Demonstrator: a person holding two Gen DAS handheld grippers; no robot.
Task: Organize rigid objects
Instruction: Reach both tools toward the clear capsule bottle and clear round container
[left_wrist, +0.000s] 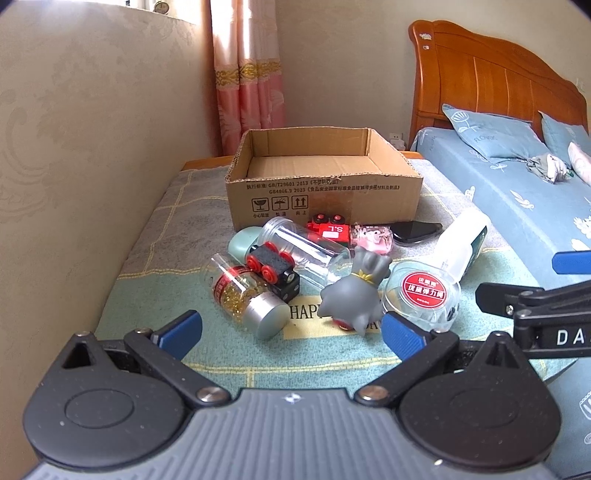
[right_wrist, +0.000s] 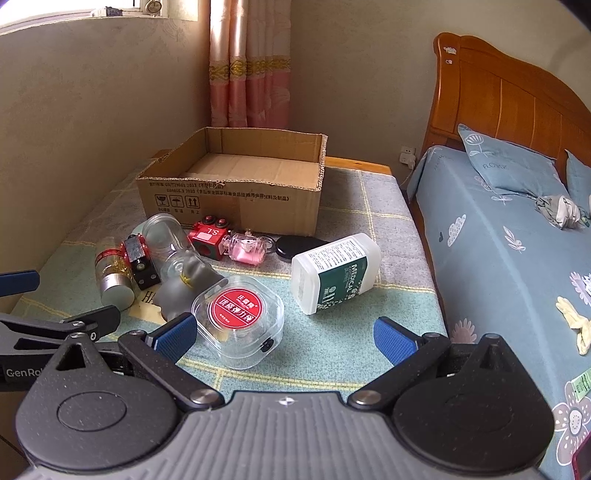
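An empty open cardboard box stands at the back of a cloth-covered table. In front of it lie a gold-flake bottle, a black toy wagon, a clear jar, a red toy train, a pink bottle, a grey figurine, a clear round case with a red label and a white medical bottle. My left gripper is open, just short of the gold bottle and the figurine. My right gripper is open near the clear case.
The table stands against a beige wall on the left. A bed with blue sheets and a wooden headboard runs along the right. A pink curtain hangs behind the box. A black flat object lies by the box.
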